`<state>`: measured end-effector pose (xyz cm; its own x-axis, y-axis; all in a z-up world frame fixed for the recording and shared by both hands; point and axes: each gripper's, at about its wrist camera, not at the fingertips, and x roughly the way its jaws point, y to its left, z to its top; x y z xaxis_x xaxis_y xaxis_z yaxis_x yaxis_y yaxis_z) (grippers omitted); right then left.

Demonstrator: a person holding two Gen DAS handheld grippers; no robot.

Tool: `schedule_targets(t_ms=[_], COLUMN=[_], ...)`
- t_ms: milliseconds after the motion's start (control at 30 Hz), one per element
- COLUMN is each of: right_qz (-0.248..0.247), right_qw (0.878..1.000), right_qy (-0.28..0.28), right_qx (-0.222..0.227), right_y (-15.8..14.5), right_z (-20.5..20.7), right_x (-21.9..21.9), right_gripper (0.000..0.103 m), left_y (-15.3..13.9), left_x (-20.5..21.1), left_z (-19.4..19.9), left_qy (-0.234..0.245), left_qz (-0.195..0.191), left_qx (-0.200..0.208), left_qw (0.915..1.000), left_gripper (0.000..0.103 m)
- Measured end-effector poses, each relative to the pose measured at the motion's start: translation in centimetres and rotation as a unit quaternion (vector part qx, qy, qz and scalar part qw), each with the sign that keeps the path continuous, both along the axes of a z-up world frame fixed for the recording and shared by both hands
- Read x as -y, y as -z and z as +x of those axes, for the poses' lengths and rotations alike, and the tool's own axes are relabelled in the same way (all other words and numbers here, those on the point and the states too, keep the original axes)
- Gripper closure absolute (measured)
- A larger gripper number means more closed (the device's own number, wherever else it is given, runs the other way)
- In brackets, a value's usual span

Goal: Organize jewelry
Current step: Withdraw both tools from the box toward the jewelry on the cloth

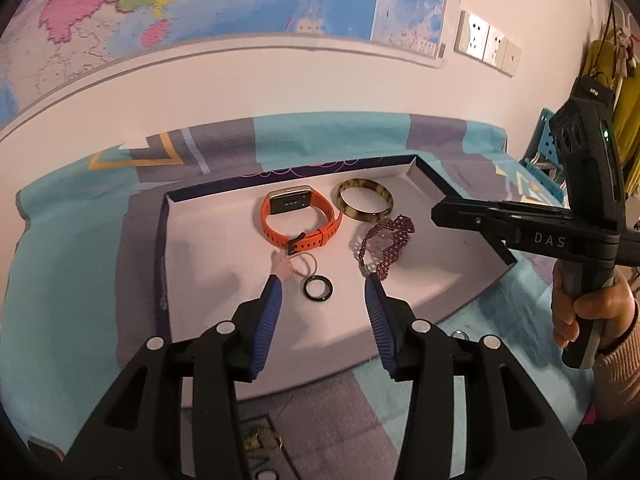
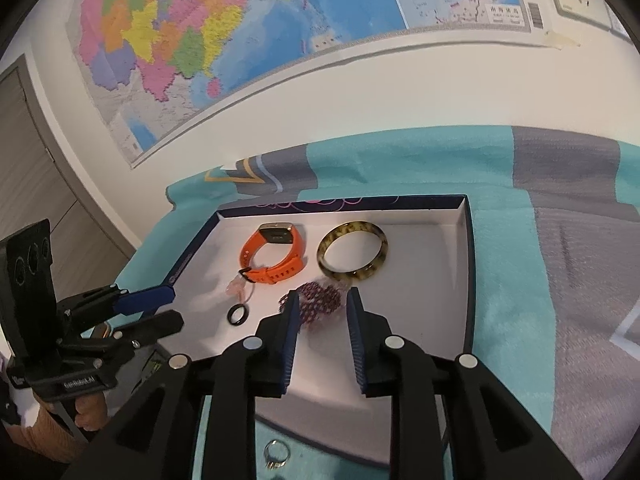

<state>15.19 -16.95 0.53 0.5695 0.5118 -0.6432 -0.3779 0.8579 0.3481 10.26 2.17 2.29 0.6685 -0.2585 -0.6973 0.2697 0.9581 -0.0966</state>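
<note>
A white tray with a dark blue rim point(image 1: 162, 264) lies on a teal and grey blanket. In it are an orange watch point(image 1: 300, 220), a tortoiseshell bangle point(image 1: 364, 200), a purple beaded bracelet point(image 1: 386, 240), a thin pink bracelet point(image 1: 294, 266) and a black ring point(image 1: 318, 289). My left gripper point(image 1: 323, 280) hovers open over the tray's near side, the black ring lying on the tray floor between its fingertips, untouched. My right gripper point(image 2: 325, 293) is open above the purple bracelet point(image 2: 320, 304), which rests loose on the tray. The watch point(image 2: 276, 256) and bangle point(image 2: 354, 250) sit beyond it.
A silver ring point(image 2: 276, 454) lies on the blanket in front of the tray's near rim. A dark braided piece point(image 1: 262, 440) lies nearer me on the blanket. A wall with a map rises right behind the bed. A hand point(image 1: 592, 308) holds the right gripper's handle.
</note>
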Motion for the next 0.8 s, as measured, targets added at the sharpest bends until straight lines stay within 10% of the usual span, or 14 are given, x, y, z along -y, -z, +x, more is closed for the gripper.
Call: schedule_targets(t_ms=[800], right_qz=[-0.036], right_qw=[0.999], right_qy=[-0.031], right_qx=[0.003], right_y=[1.1], right_z=[-9.2], right_x=[1.1], right_gripper=[0.063], left_y=[1.5], left_x=[-3.9], left_z=[-9.2], left_qy=[-0.014], left_qz=[0.024], left_qx=[0.01], left_qw=[0.9996], left_gripper=[0.054])
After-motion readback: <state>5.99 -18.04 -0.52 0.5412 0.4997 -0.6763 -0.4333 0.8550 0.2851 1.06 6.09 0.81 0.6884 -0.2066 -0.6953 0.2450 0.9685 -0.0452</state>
